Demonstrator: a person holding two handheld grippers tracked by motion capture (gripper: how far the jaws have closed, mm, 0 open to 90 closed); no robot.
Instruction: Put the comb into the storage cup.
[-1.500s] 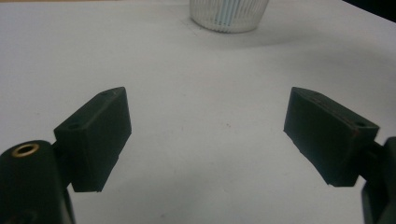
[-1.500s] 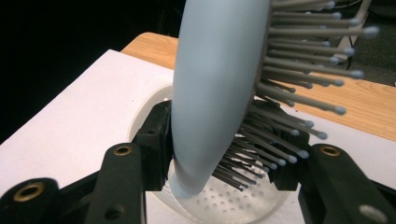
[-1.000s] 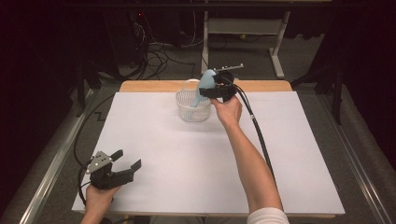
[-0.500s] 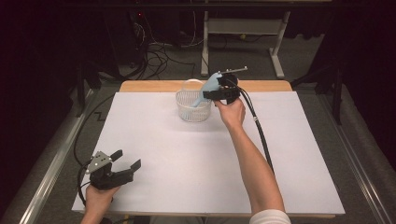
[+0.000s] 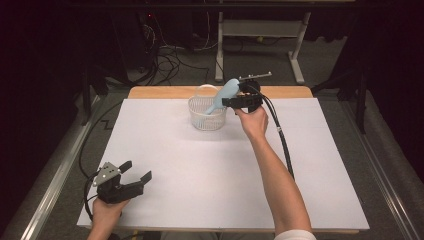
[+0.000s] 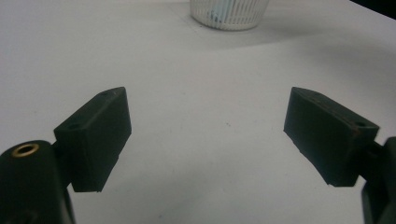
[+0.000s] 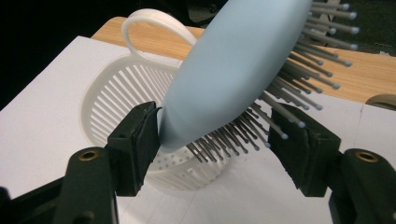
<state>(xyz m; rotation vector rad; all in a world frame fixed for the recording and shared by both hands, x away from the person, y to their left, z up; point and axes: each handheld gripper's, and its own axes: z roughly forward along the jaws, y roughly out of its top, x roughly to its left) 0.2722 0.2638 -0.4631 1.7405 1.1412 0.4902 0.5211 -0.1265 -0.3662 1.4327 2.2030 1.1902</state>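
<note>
A pale blue hairbrush stands tilted over a white slatted basket, handle end down inside it. My right gripper is at the brush head, at the basket's right rim. In the right gripper view the brush lies between the jaws: its smooth back rests against the left pad, while the bristle tips fall just short of the right pad. These jaws have just been opening and the gripper is open. My left gripper rests open at the near left, nothing between its pads.
The white sheet covers the table, with a wooden strip along the far edge. A black cable trails from the right gripper beside the forearm. The basket shows far off in the left gripper view. Metal rails flank the table.
The right jaws have spread wider around the brush head. The brush has tipped slightly lower into the basket. The left gripper has not moved.
</note>
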